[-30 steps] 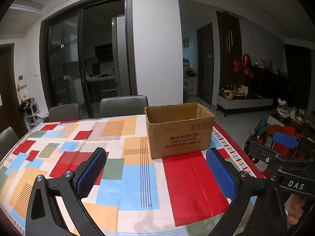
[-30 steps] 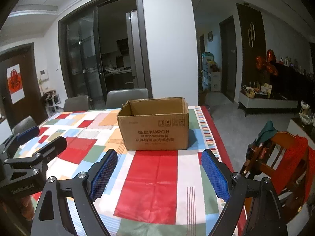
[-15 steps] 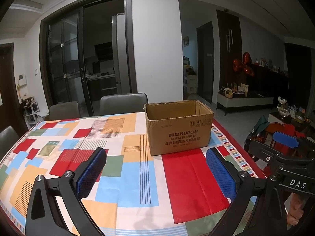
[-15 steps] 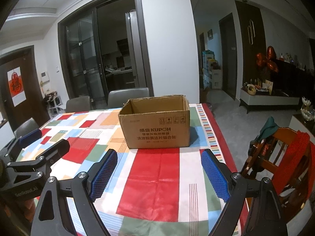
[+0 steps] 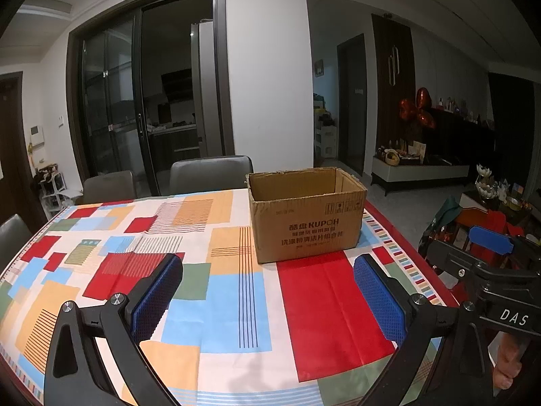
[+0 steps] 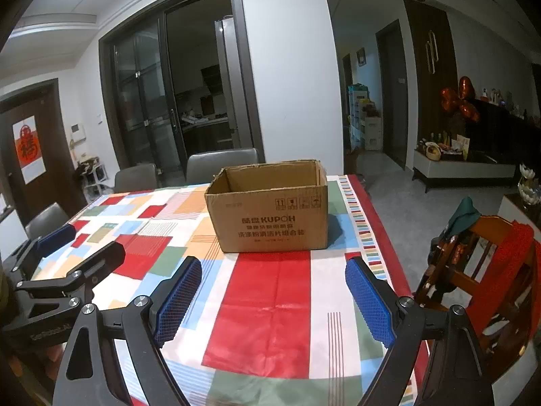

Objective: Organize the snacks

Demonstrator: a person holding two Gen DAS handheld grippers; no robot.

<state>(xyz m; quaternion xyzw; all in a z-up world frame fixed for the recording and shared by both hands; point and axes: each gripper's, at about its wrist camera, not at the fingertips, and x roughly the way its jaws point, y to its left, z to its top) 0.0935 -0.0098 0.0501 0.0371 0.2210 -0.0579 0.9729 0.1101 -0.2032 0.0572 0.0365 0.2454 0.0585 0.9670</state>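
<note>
An open brown cardboard box (image 5: 306,216) (image 6: 270,211) printed with "KUPOH" stands on the table's far right part, its inside hidden from both views. No snacks show in either view. My left gripper (image 5: 268,299) hovers open over the near side of the table, short of the box, with nothing between its blue pads. My right gripper (image 6: 272,299) is open too and holds nothing, facing the box front. Each gripper shows in the other's view, the right gripper (image 5: 487,257) at the right edge and the left gripper (image 6: 64,253) at the left edge.
A tablecloth (image 5: 135,260) of red, blue, orange and green blocks covers the table. Grey chairs (image 5: 209,174) stand along the far side. A wooden chair (image 6: 480,264) with red cloth sits off the table's right edge. A person's fingers (image 5: 505,367) hold the right handle.
Both views have tilted slightly, so the box sits a little higher and farther in frame. Both grippers stay open and nothing was picked up.
</note>
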